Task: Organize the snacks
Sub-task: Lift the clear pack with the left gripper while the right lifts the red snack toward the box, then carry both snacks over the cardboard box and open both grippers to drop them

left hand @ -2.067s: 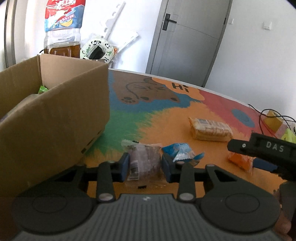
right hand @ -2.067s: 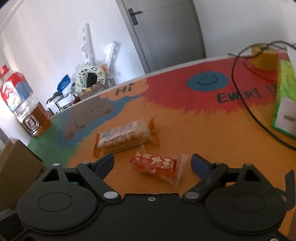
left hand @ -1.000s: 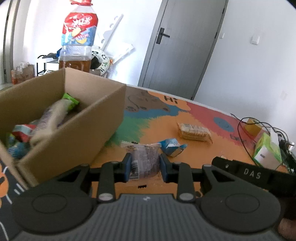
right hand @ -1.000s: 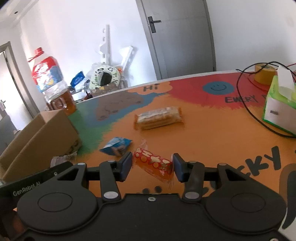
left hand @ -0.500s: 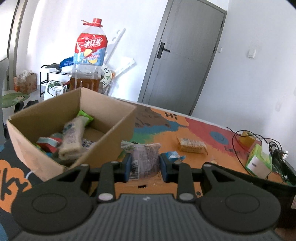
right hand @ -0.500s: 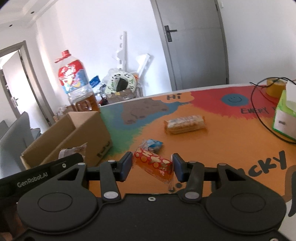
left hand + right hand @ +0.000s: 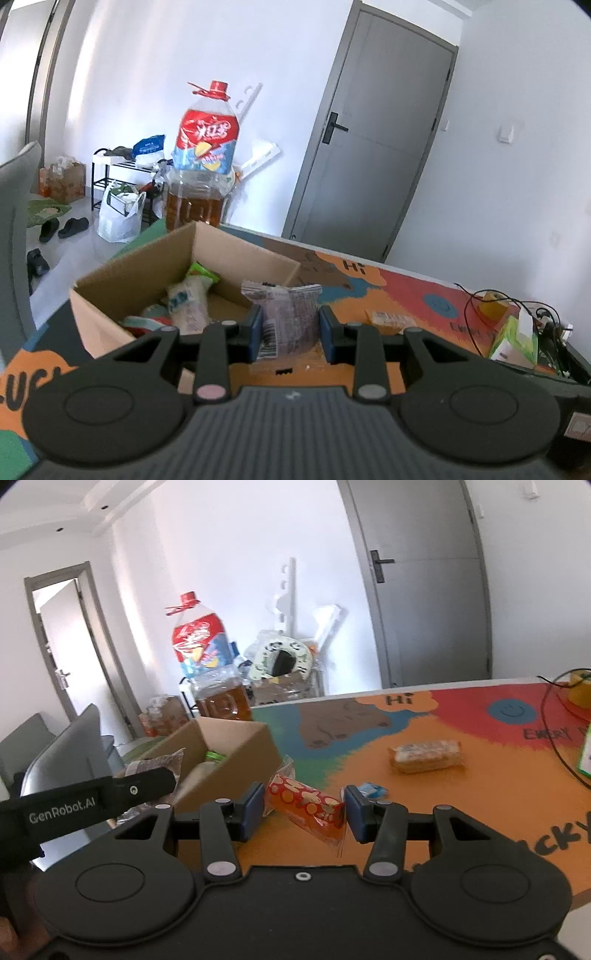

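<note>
My left gripper [image 7: 290, 332] is shut on a clear brownish snack packet [image 7: 286, 315] with a barcode and holds it in the air by the near right side of the open cardboard box [image 7: 122, 288], which holds several snacks. My right gripper [image 7: 304, 812] is shut on a red-and-orange snack packet [image 7: 304, 806], raised above the table to the right of the box [image 7: 236, 760]. The left gripper's body [image 7: 85, 805] shows at the left of the right wrist view. A cracker pack [image 7: 424, 756] and a small blue packet [image 7: 371, 789] lie on the colourful table mat.
A big oil bottle [image 7: 201, 173] with a red cap stands behind the box. A green tissue box [image 7: 515, 338], black cables [image 7: 480, 295] and a tape roll [image 7: 580, 690] sit at the table's right side. A grey chair [image 7: 62, 746] stands at the left.
Both grippers have closed on their packets, lifted them off the table and carried them up and left toward the box. The box's inside has come into view.
</note>
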Demonstrator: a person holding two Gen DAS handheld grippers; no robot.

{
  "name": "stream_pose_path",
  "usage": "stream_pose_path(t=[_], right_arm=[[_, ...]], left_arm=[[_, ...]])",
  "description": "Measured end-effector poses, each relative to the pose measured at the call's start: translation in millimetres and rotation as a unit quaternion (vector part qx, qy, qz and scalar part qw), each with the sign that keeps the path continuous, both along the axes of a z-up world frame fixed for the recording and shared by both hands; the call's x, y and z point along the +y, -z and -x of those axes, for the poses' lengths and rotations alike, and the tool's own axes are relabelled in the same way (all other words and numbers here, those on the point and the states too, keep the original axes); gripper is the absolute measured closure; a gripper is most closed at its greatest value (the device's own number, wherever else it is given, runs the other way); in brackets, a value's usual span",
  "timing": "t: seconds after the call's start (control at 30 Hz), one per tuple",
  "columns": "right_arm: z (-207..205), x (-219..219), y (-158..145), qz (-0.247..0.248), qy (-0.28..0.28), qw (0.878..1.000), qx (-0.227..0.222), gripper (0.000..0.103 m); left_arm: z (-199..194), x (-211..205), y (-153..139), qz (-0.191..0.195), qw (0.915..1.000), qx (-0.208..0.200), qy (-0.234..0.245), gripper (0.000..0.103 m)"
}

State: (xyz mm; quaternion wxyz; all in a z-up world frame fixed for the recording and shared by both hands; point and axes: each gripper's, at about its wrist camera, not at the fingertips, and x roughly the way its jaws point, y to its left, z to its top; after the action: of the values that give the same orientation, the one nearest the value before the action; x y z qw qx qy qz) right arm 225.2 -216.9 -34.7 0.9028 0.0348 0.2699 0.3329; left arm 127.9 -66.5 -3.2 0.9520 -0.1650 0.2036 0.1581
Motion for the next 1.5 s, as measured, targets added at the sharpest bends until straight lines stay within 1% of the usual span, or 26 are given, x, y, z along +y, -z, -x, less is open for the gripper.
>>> stream_pose_path(t=[0.27, 0.6, 1.07, 1.5], right_arm=[[6.8, 20.7, -6.0, -0.005, -0.022, 1.000, -0.006, 0.056], [7.1, 46.7, -10.0, -0.003, -0.038, 0.999, -0.011, 0.056], [-6.3, 80.5, -13.4, -0.004, -0.052, 0.999, -0.006, 0.056], [-23.8, 103.1, -18.4, 0.007, -0.045, 0.999, -0.002, 0.056]], left_arm=[[11.2, 18.6, -5.0, -0.001, 0.9999, -0.001, -0.010, 0.072], [11.4, 48.0, -7.4, 0.006, 0.9998, 0.002, -0.019, 0.072], [-9.5, 90.2, -3.3, 0.014, 0.9994, 0.023, -0.023, 0.072], [-32.5, 122.3, -1.7, 0.039, 0.9987, 0.030, -0.012, 0.072]])
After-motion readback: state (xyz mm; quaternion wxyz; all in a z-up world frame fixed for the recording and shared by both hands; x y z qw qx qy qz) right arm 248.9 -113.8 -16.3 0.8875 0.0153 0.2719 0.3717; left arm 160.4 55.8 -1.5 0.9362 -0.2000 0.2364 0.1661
